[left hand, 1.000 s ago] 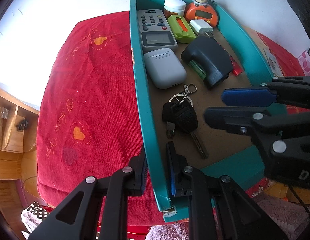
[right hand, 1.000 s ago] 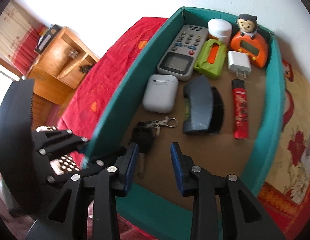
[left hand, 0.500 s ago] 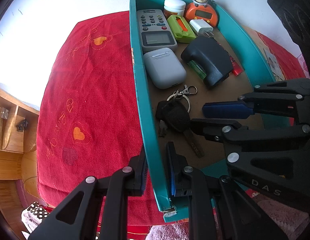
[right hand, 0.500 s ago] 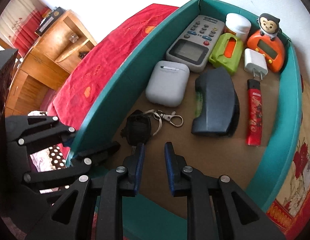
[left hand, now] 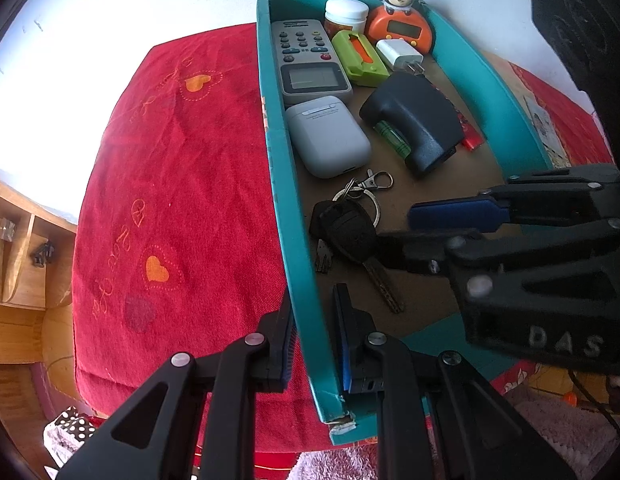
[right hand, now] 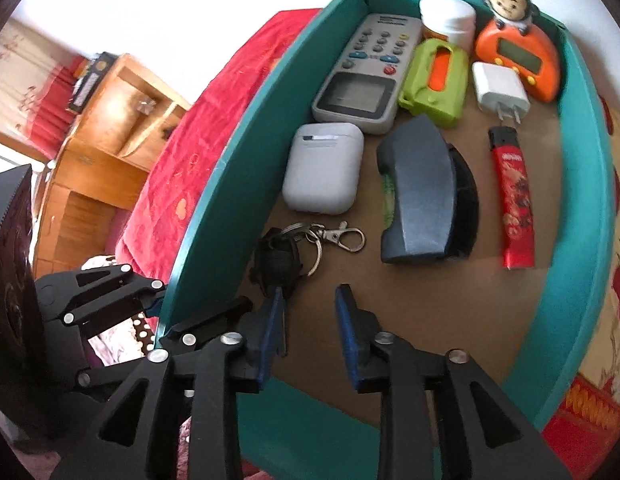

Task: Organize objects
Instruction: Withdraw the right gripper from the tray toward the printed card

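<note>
**A:** Left wrist view first: what step is this?

**B:** The left gripper (left hand: 314, 332) is clamped on the near end of the teal box's (left hand: 506, 100) left wall, one finger outside, one inside, steadying it. The right gripper (left hand: 398, 226) reaches in from the right; its lower finger lies against the car key (left hand: 352, 232), near the box's left wall. Its jaws are opening, nothing gripped.

**A:** Any writing?

**B:** "DAS" in raised letters on the right gripper's body. Stitched script on the red cloth (left hand: 182, 184) is unreadable.

**A:** Right wrist view?

**B:** The right gripper (right hand: 308, 320) sits narrowly parted, nothing between the pads; the key (right hand: 278, 260) lies just beyond the left finger. I judge the key is being placed; next, lift clear without snagging its ring (right hand: 310, 248). The lighter's (right hand: 516, 200) label is too small to read.
</note>
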Demonstrator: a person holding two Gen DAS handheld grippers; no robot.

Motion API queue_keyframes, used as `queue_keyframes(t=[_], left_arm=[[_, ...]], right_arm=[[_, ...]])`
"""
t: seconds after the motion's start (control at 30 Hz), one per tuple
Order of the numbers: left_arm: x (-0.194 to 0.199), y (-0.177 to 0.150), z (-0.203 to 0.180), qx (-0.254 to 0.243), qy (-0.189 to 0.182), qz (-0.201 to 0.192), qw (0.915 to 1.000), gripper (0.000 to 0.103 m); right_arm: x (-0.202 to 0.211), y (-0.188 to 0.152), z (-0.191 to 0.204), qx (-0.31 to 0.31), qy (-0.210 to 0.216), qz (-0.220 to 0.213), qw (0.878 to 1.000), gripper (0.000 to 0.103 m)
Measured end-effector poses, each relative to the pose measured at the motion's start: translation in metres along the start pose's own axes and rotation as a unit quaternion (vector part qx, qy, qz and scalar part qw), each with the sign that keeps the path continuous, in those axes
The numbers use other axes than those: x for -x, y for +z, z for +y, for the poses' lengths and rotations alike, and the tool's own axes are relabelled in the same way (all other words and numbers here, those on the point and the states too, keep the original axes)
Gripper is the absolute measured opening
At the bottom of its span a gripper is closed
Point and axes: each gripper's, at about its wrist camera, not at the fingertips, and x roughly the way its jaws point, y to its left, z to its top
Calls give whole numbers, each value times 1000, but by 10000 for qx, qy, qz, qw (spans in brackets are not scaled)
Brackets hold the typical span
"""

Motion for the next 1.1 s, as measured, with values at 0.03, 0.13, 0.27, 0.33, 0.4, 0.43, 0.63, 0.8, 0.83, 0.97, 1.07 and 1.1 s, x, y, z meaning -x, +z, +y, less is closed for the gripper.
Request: queue_keyframes(t=[0.03,0.13,0.27,0.33,0.4,0.43,0.63,0.8,0.83,0.97,1.07,1.1], left_arm=[[0,0,0,-10,-6,-1,10000,15],[1,-1,3,-44,-41,-4,10000,15],[2,-1,5,-92,-92,-10,9999,16],[3,-1,6,-112,-124,-8,9999,17],[3,-1,7,-136,-158,-22,9998,18],[3,-1,8,-154,-175,-34,9997,18],[6,-4,13,-175,-255,-61,9995,19],[6,-5,15,-119,-256,-84,9996,19],[6,-5,16,-84,-258,-85,9996,19],[6,-8,17,-37,-225,-104,9997,18],[7,-9,19,21,-229,-110,9997,17],[6,-10,19,35,-215,-113,9997,17]], right_arm=[[4,-2,2,38,8,-68,10000,34],[16,-7,15,176,-122,-302,9993,36],[37,-15,19,122,-231,-606,9978,38],[51,-22,19,8,-436,-827,9956,38],[68,-30,16,-94,-687,-1040,9922,38],[74,-34,14,-150,-773,-1106,9907,38],[119,-62,-20,-699,-1283,-1480,9781,38],[136,-73,-79,-1403,-1749,-1412,9642,38],[137,-74,-92,-1542,-1814,-1380,9614,38],[134,-74,-147,-2324,-1973,-1229,9444,38],[128,-74,-182,-2900,-2028,-1156,9281,43],[126,-73,-192,-3054,-1965,-1109,9251,47]])
